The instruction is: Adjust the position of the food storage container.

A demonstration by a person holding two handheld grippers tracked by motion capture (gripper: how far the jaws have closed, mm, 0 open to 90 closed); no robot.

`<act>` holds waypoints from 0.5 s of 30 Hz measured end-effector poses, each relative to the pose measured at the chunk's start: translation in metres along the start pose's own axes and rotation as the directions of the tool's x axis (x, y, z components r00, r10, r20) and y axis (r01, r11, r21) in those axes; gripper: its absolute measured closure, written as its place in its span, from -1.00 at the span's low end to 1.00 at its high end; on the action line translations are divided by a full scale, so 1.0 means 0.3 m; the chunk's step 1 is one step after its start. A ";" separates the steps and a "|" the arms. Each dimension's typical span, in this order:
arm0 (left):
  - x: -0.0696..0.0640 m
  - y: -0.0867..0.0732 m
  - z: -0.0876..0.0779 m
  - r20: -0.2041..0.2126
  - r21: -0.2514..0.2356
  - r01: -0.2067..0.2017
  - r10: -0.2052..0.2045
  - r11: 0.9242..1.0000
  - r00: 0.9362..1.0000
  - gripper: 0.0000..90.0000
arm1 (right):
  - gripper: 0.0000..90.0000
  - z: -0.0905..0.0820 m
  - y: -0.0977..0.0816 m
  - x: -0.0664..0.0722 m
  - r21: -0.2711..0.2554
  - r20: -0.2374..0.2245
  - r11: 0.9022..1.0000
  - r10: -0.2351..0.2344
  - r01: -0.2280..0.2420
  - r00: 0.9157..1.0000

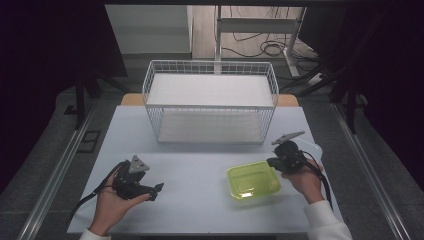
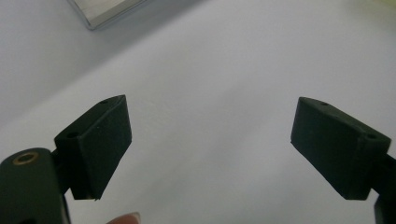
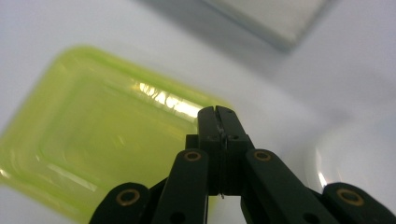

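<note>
Yellow-green and see-through, the tub [image 1: 253, 180] sits open side up on the pale counter [image 1: 200, 200], just in front of the right hand-held gripper [image 1: 272, 162] and touching its tip or nearly so. In the right gripper view the tub [image 3: 93, 149] lies ahead and to the left of the jaws, a glossy rounded rectangle with a stepped floor, a raised rim and bright glare along its far wall. It looks empty, thin and light.

The right hand-held gripper [image 3: 218, 116] has its jaws pressed together; whether a sliver of the tub's rim is pinched between them I cannot tell, since the near edge runs right behind the tips. A clear lid [image 1: 312, 147] appears to lie just behind that hand.

The left hand-held gripper [image 1: 156, 190] rests well to the left of the tub, jaws wide apart over bare counter, nothing between its pads [image 2: 100, 144].

Risks, as I judge them: if the rim is caught by so narrow a bite, the slick plastic could slip free or the tub could swing and tip once lifted. If it is not caught, the closed tip may simply shove the light tub across the smooth counter. The wire basket [image 1: 210, 102] beyond it stands high, so a tub carried low could knock its front rim.
</note>
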State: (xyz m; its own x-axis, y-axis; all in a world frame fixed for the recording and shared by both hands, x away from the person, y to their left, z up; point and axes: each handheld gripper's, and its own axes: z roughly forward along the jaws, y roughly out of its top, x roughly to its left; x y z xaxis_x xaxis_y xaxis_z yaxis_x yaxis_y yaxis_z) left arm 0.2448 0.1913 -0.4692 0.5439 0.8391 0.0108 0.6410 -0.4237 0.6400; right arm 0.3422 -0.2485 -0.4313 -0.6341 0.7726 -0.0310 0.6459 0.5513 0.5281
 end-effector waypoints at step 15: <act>-0.040 -0.005 0.037 0.025 0.026 0.015 -0.016 1.000 1.000 -0.73 | 0.99 0.032 -0.192 -0.005 0.031 0.091 0.998 0.045 -0.048 0.995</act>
State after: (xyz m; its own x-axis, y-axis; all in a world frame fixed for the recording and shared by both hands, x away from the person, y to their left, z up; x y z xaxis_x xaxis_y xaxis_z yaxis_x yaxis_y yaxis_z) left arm 0.2433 0.1782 -0.4787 0.5470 0.8369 -0.0181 0.6627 -0.4197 0.6202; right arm 0.3100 -0.2783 -0.4699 -0.5630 0.8222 -0.0839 0.6889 0.5229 0.5020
